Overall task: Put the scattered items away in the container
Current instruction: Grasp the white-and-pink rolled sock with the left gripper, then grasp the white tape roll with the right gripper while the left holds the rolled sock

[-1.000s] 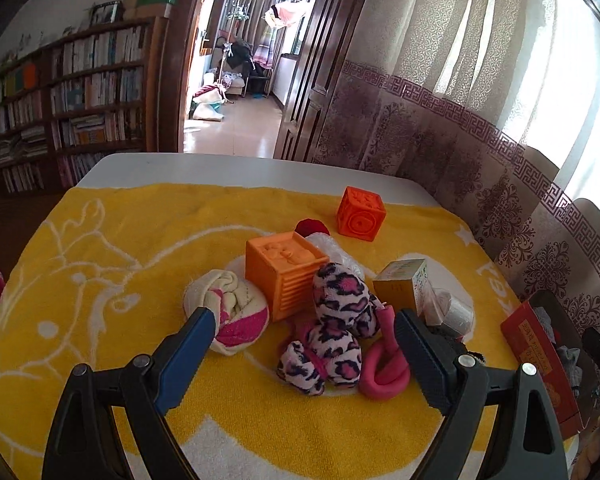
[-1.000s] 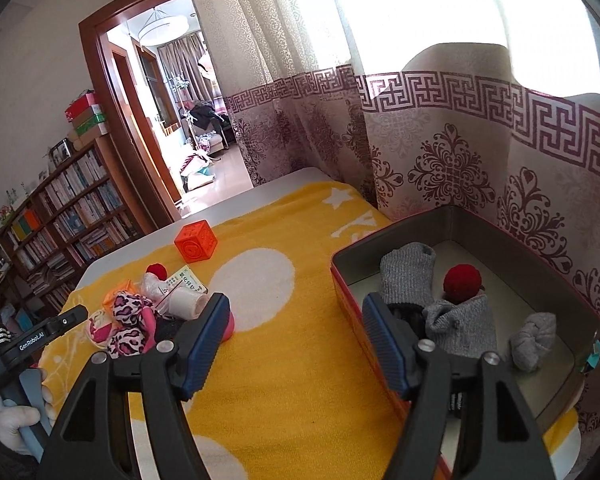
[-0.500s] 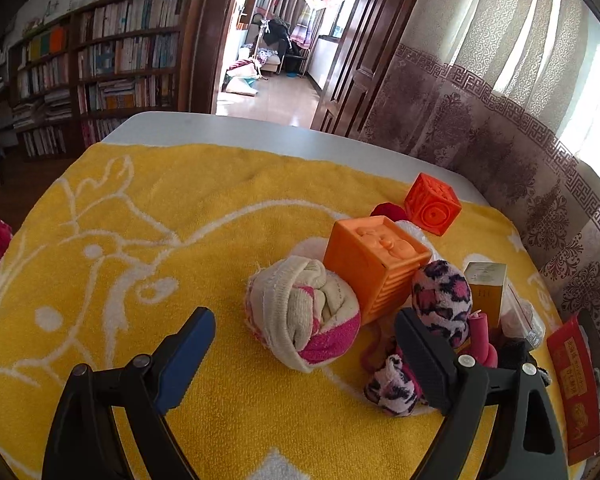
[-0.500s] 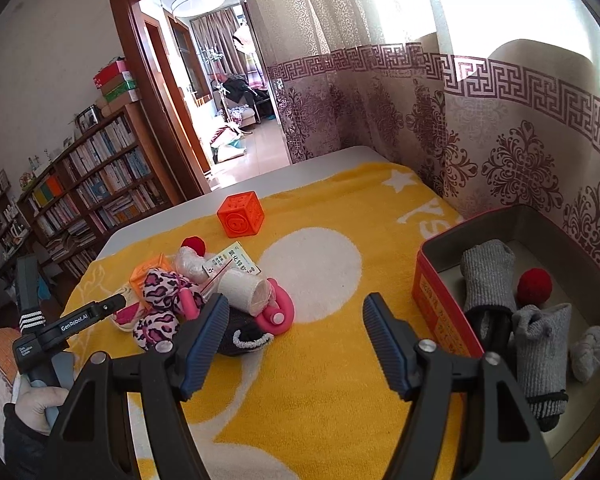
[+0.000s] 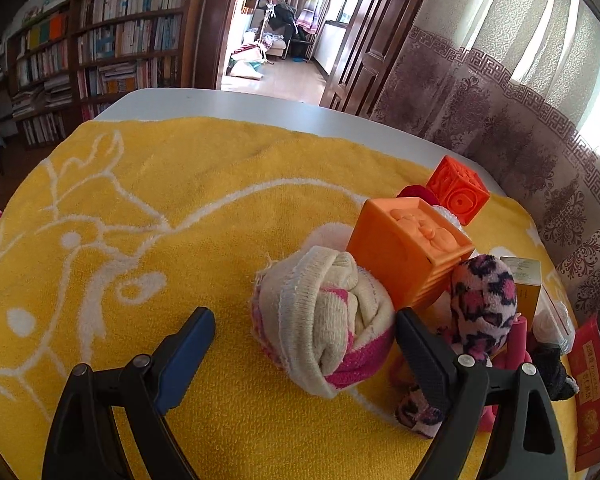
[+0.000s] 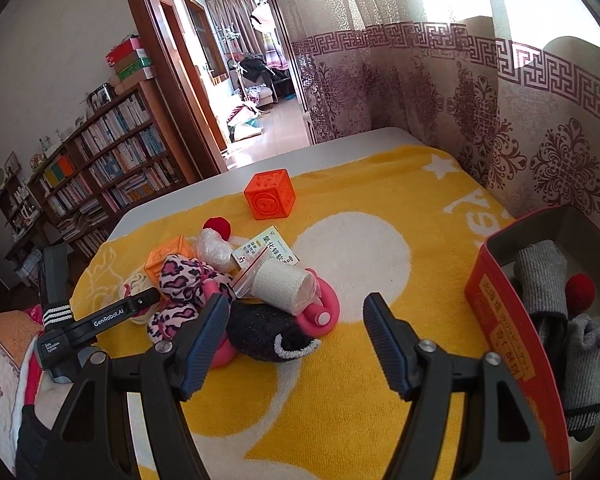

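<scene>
The left tool is closing around the rolled cream-and-pink sock, pads not yet pressing. The right tool gapes wide, empty, above the black sock on the yellow towel. The red container stands right of it.

**Clearance around the pile and the tin**

Left of the rolled cream-and-pink sock the yellow towel lay bare, giving open approach from that side. To its right the way was blocked: large orange block touching behind, leopard-print sock just beside. In the right wrist view, a wide bare strip of towel separated the black sock from the red tin. Grey socks occupied the tin's near end.
</scene>
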`<state>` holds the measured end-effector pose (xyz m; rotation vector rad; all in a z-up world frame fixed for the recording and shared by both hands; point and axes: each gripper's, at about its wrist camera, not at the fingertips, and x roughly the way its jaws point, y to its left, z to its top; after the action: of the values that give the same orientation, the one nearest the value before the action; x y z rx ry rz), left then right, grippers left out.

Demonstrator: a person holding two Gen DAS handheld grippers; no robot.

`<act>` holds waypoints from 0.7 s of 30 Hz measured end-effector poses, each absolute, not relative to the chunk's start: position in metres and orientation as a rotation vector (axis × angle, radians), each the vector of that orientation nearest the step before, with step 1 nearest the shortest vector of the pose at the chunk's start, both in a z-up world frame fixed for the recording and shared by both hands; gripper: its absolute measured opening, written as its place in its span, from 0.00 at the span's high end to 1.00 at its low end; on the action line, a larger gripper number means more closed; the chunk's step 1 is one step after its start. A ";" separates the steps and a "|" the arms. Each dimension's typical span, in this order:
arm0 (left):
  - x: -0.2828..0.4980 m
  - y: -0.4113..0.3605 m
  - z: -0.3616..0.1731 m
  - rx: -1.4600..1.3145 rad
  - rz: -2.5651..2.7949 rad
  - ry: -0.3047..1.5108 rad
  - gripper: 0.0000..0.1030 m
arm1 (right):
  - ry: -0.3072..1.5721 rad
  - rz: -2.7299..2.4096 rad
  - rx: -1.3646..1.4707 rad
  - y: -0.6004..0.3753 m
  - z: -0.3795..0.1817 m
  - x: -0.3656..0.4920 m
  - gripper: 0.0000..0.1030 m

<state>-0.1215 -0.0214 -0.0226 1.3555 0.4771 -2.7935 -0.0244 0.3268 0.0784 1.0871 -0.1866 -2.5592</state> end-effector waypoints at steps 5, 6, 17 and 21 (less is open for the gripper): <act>-0.117 -0.022 -0.019 1.346 -2.850 0.549 0.35 | -0.210 -2.544 1.121 0.324 0.066 -0.030 0.28; -0.116 -0.022 -0.019 1.346 -2.856 0.543 0.35 | -0.223 -2.545 1.131 0.326 0.064 -0.031 0.28; -0.088 -0.036 0.016 1.200 -2.905 0.674 0.35 | -0.366 -2.520 1.165 0.341 0.057 -0.044 0.28; -0.081 -0.030 0.022 1.199 -2.933 0.674 0.35 | -0.354 -2.504 1.182 0.334 0.058 -0.052 0.28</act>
<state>-0.0812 -0.0295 0.0217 1.1989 0.6737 -2.9330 -0.0521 0.3337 0.0577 1.1824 -0.3536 -2.5044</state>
